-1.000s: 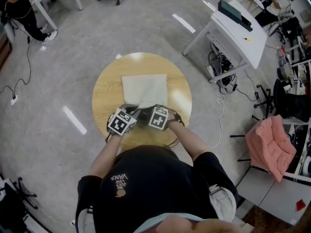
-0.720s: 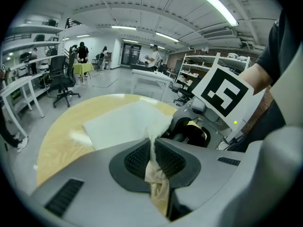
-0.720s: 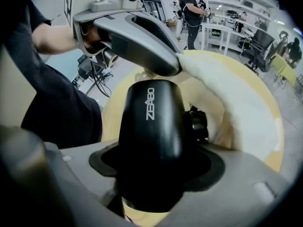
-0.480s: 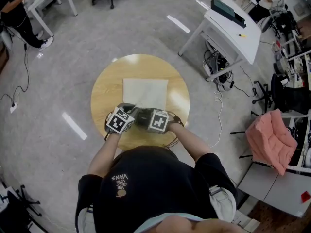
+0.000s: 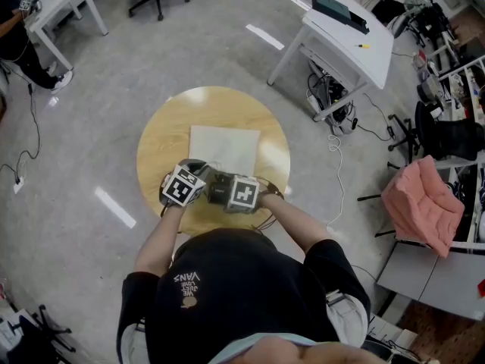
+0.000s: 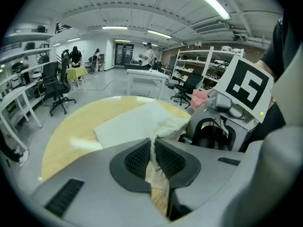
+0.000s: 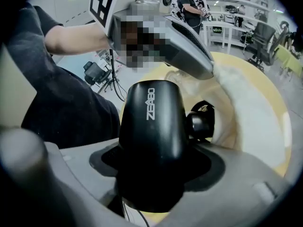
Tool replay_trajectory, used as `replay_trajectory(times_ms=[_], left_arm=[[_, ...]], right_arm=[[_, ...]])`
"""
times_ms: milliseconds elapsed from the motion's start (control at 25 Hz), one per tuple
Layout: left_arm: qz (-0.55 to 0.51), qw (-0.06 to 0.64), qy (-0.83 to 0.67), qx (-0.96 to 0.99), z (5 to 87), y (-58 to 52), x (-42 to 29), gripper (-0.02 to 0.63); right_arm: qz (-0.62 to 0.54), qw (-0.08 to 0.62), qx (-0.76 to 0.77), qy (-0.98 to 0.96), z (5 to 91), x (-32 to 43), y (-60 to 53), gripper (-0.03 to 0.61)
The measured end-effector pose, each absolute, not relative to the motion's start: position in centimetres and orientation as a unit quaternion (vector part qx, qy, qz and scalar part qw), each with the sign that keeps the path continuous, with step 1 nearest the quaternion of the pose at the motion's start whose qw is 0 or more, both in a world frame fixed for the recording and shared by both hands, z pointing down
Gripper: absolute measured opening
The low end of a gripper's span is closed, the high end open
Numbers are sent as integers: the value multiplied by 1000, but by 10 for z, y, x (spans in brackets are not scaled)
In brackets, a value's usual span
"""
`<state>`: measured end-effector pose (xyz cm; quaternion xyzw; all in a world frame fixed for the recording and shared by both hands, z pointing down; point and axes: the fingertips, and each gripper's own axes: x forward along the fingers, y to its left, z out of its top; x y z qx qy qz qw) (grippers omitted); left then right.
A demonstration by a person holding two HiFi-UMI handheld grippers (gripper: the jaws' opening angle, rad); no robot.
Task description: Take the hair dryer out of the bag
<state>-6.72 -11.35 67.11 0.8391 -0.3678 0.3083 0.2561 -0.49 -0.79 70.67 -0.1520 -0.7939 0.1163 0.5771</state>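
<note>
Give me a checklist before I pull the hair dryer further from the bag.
1. Right gripper jaws shut on the hair dryer: ok.
2. Left gripper jaws pinching the bag at its edge: ok.
3. Hair dryer wholly out of the bag: cannot tell; a dark part sits at the bag's open mouth.
4. Bag lying on the round table, not hanging off it: ok.

Hair dryer [image 7: 150,126] in the right gripper [image 7: 154,171], now farther out of the bag [image 5: 224,147].
</note>
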Motion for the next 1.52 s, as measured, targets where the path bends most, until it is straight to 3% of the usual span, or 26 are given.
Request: replay_trajectory(times_ms=[520,1520], left_arm=[[323,213,-345,855,670,-133,-60,37],[354,215,-352,839,674,-182,-74,37]], right_arm=[[109,567,-152,-802,697,-7,13,351],[114,527,-134,-832,670,-11,45,351]])
